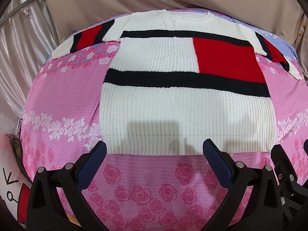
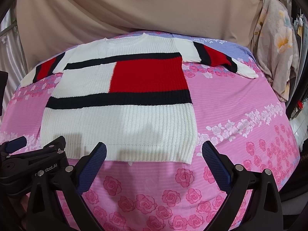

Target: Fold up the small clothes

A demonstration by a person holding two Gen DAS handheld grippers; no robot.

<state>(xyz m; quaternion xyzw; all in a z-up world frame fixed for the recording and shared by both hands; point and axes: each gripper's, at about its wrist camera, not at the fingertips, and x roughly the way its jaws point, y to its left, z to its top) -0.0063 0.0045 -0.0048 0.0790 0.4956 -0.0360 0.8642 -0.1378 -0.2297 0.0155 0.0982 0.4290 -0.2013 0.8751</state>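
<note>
A white knit sweater [image 1: 173, 113] with black bands and a red block lies flat and spread out on the pink rose-print bed sheet [image 1: 154, 182], neck at the far side, both sleeves out to the sides. It also shows in the right wrist view [image 2: 119, 127]. My left gripper [image 1: 155, 148] is open, its blue-padded fingers at the sweater's near hem, holding nothing. My right gripper [image 2: 154, 150] is open just above the hem's right part, empty. The left gripper's body shows at the left in the right wrist view [image 2: 28, 159].
Beige cloth [image 2: 134, 9] hangs behind the bed. Silvery curtains [image 1: 21, 44] hang at the left. A floral fabric [image 2: 277, 57] hangs at the right. A printed pillow [image 1: 11, 188] lies at the near left edge of the bed.
</note>
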